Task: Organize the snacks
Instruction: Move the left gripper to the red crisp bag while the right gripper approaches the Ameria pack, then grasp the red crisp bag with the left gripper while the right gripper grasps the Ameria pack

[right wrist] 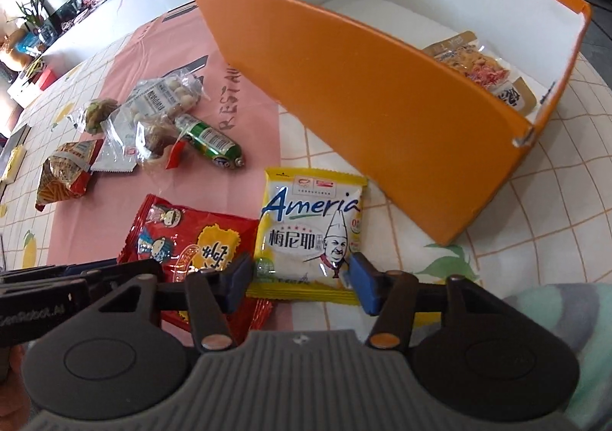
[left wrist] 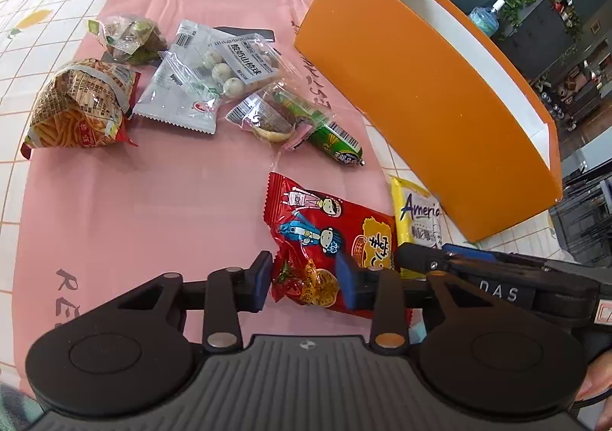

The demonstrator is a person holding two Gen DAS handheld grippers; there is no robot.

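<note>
While each gripper gapes apart, left gripper [left wrist: 306, 279] straddles the red packet [left wrist: 329, 239], right gripper [right wrist: 300, 278] the yellow packet [right wrist: 310, 232].

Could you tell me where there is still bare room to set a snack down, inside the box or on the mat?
The orange box has bare white floor along its far side; only one packet lies at its near end. On the pink mat, the stretch between the noodle-stick bag and red packet is bare. The cluster around the green sausage is crowded.
</note>
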